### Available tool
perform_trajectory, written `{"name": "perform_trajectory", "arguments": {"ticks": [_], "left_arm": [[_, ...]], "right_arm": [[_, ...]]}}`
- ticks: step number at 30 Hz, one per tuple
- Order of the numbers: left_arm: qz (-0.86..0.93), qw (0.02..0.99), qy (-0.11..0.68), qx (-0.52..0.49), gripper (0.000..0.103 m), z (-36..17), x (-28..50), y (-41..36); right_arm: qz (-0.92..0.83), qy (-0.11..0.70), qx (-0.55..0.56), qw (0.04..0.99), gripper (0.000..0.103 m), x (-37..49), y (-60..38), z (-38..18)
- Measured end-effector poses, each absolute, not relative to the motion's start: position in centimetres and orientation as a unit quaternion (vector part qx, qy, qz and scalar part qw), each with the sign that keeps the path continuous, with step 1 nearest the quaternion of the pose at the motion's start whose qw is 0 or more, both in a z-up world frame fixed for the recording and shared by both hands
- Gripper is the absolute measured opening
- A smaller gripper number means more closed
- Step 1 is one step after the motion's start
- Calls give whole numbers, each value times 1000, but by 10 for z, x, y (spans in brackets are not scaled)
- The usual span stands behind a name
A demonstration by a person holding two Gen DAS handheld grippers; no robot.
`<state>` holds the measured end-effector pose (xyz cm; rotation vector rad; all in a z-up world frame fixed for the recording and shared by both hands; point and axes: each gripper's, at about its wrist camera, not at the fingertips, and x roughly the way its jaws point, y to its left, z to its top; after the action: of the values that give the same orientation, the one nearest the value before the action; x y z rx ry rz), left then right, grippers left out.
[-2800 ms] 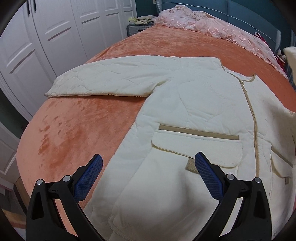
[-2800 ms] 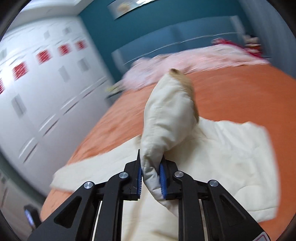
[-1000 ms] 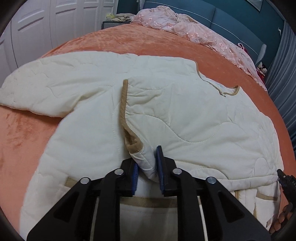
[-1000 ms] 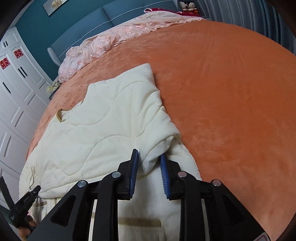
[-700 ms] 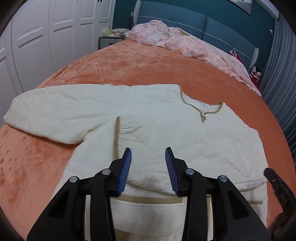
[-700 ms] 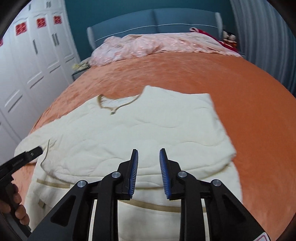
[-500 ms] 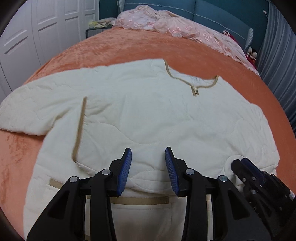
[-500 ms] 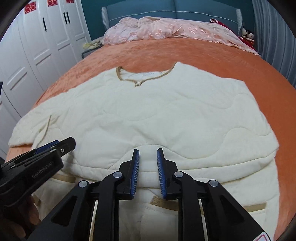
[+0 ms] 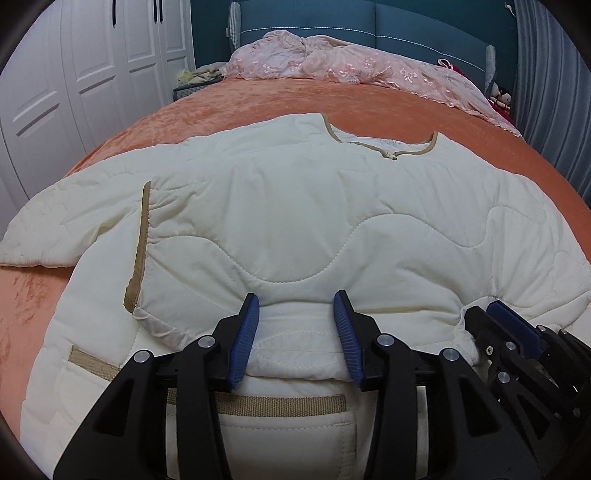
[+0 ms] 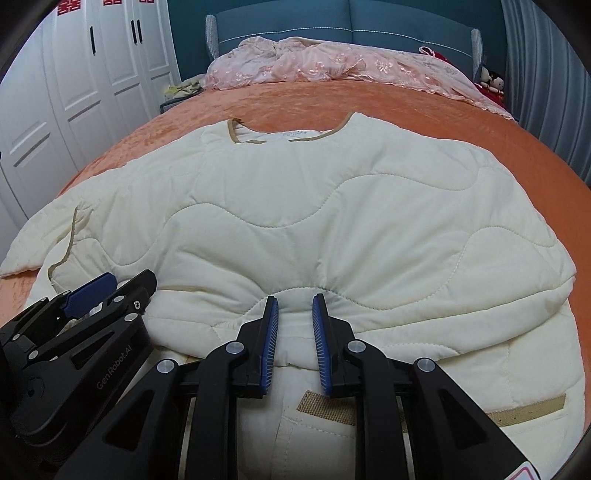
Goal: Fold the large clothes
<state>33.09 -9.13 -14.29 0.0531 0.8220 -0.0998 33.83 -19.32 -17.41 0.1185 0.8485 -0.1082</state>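
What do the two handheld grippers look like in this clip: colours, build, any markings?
The left gripper and the right gripper match: black angular frames with triangular cut-outs, silver round bolts at the joints, and ribbed blue pads lining the fingers. The right wrist view shows "GenRobot.AI" in pale lettering on the left gripper's side. No cables or sleeves show.

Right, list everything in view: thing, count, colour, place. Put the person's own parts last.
jacket: one, cream quilted with tan trim, flat on the bed, one sleeve folded across its front
bedspread: one, orange, covers the bed under the jacket
quilt: one, pink, bunched at the head of the bed
headboard: one, teal blue, behind the quilt
wardrobe: one, white panelled doors, left of the bed
curtain: one, grey, right of the bed
plush toy: one, colours unclear, far right by the headboard
left hand-held gripper: one, black with blue pads, open over the folded sleeve's near edge
right hand-held gripper: one, black with blue pads, open over the same edge
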Motion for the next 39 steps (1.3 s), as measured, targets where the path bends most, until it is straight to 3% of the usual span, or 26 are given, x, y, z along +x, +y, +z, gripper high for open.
{"name": "perform_trajectory", "arguments": {"ticks": [11,15,18,20,21,30,35,36,38,39], "left_arm": [[-42,919,390,37,42,-145,329,-96],[-101,904,412,-51,56,-128,330,-68],[-92,897,408,-141,62,-100,322,-10],[-55,900,391,-187,86,-86,317,46],[-31,900,384,-205,88,-83,318,79],[198,827,390,-352,86,-123,343,347],[200,817,374,-390,83,-129,363,383],[191,819,376,-390,80,-129,371,381],[168,817,396,-385,23,-129,390,370],[162,816,408,-377,12,-126,400,360]], "right_arm": [[-59,405,47,911,18,338,-189,-176],[-53,408,58,910,17,338,-191,-174],[-49,408,69,909,17,337,-194,-174],[-52,408,62,909,17,337,-192,-173],[-56,408,57,910,17,337,-190,-173],[-65,408,43,910,18,338,-186,-171],[-75,409,29,909,18,339,-182,-170],[-76,409,28,909,19,339,-182,-170],[-76,408,29,909,19,338,-182,-170],[-75,408,31,909,19,338,-182,-170]]}}
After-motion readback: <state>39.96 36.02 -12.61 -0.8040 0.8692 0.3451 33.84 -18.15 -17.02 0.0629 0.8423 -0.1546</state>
